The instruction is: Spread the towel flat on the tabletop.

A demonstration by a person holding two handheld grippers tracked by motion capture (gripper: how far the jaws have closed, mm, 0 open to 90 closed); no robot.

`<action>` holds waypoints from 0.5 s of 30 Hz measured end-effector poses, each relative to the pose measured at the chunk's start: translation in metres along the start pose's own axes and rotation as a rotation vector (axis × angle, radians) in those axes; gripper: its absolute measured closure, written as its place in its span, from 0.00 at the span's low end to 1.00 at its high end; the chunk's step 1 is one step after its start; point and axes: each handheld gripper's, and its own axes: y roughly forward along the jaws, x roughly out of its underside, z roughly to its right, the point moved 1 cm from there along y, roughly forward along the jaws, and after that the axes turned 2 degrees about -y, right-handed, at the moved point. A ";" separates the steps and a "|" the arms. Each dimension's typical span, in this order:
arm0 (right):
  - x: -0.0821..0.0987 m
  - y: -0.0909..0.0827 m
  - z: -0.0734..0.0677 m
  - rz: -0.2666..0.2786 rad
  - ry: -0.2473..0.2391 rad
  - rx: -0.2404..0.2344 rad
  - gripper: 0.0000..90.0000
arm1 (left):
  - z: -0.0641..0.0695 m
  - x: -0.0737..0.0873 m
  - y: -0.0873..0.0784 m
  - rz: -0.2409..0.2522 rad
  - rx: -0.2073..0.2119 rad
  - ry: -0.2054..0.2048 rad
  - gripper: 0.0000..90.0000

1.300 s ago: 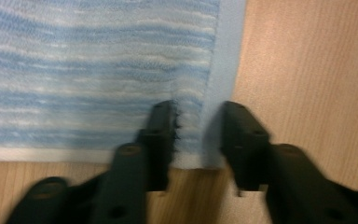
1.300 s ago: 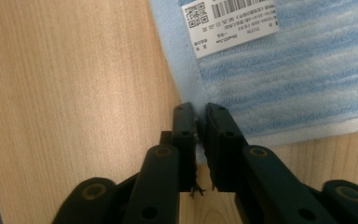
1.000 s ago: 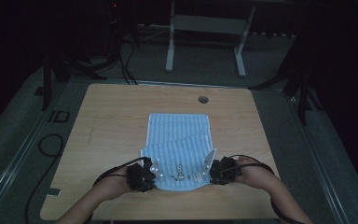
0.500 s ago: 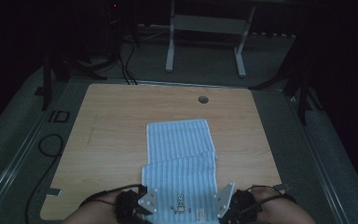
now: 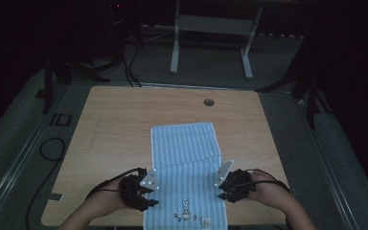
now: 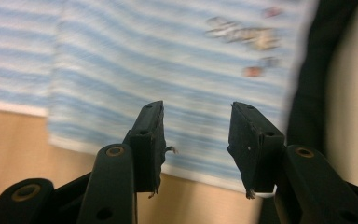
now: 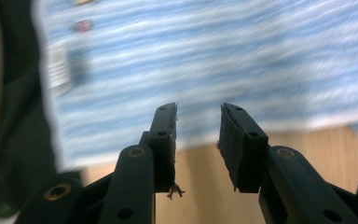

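Observation:
A blue-and-white striped towel [image 5: 186, 163] lies flat on the wooden table [image 5: 115, 124], its near end with a small rabbit print [image 5: 186, 209] reaching the front edge. My left gripper [image 5: 149, 195] sits at the towel's left edge and my right gripper [image 5: 223, 189] at its right edge. Both have just been opening their jaws. In the left gripper view the left gripper [image 6: 196, 121] stands open just above the towel's [image 6: 168, 60] hem, with nothing pinched. The right gripper [image 7: 198, 116] is likewise open over the towel's [image 7: 214, 60] edge.
A round cable hole [image 5: 209, 102] sits near the table's far edge. A metal stand [image 5: 211, 28] and cables [image 5: 124, 57] are on the dark floor behind. Bare wood lies left and right of the towel.
Both grippers drew the towel toward the near edge, then moved back up a little. The towel now lies stretched out flat, and the jaws are off it.

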 end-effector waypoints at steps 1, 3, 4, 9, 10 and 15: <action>-0.003 0.007 0.006 -0.010 0.006 -0.009 0.74 | -0.003 0.000 0.007 -0.013 0.003 0.001 0.62; -0.007 0.018 0.013 -0.035 0.009 0.001 0.74 | -0.011 0.001 0.019 -0.038 -0.009 -0.006 0.62; -0.007 0.022 0.017 -0.046 0.011 0.003 0.74 | -0.014 0.002 0.025 -0.048 -0.008 -0.012 0.62; -0.004 0.036 0.027 -0.108 0.029 0.014 0.76 | -0.027 0.009 0.040 -0.068 0.008 -0.049 0.63; -0.003 0.039 0.029 -0.119 0.029 0.005 0.76 | -0.029 0.009 0.040 -0.065 0.017 -0.054 0.64; -0.004 0.039 0.038 -0.104 0.040 -0.008 0.87 | -0.041 0.009 0.041 -0.039 0.014 -0.078 0.69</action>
